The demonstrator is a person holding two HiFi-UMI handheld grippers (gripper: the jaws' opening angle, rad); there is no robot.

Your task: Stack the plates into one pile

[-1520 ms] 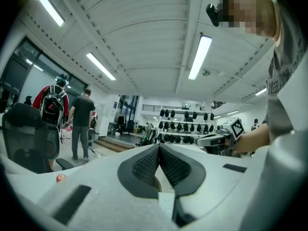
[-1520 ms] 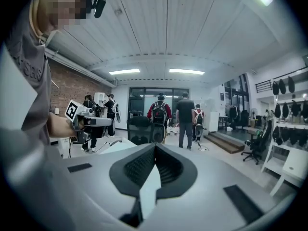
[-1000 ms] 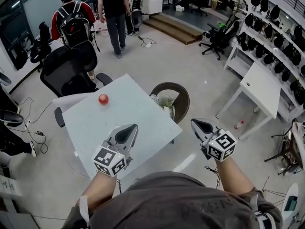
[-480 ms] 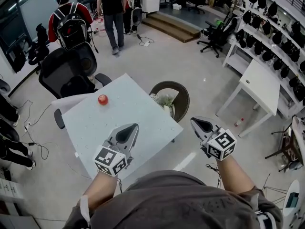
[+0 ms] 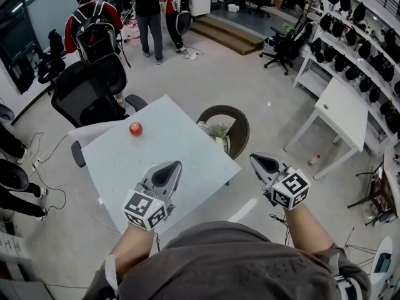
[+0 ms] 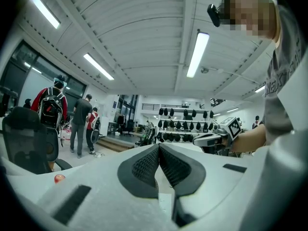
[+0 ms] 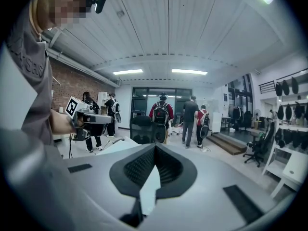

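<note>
No plates show in any view. My left gripper [image 5: 175, 165] hangs over the near part of the pale square table [image 5: 187, 144], its jaws shut with nothing between them. My right gripper [image 5: 254, 159] is off the table's right corner, above the floor, also shut and empty. In the left gripper view the dark pads [image 6: 149, 163] meet at the tip of the left gripper [image 6: 159, 147], and the right gripper [image 6: 214, 138] shows to the right. In the right gripper view the right gripper [image 7: 155, 147] is closed, with the left gripper [image 7: 89, 118] at the left.
A small red ball-like thing [image 5: 135, 129] lies on the table's far left part. A round dark bin [image 5: 232, 119] with litter stands just behind the table. A black office chair [image 5: 87, 95] is at the far left, a white desk [image 5: 344, 114] at the right. People stand at the back.
Both grippers have stayed where they were, shut. Only the people at the back have shifted a little.
</note>
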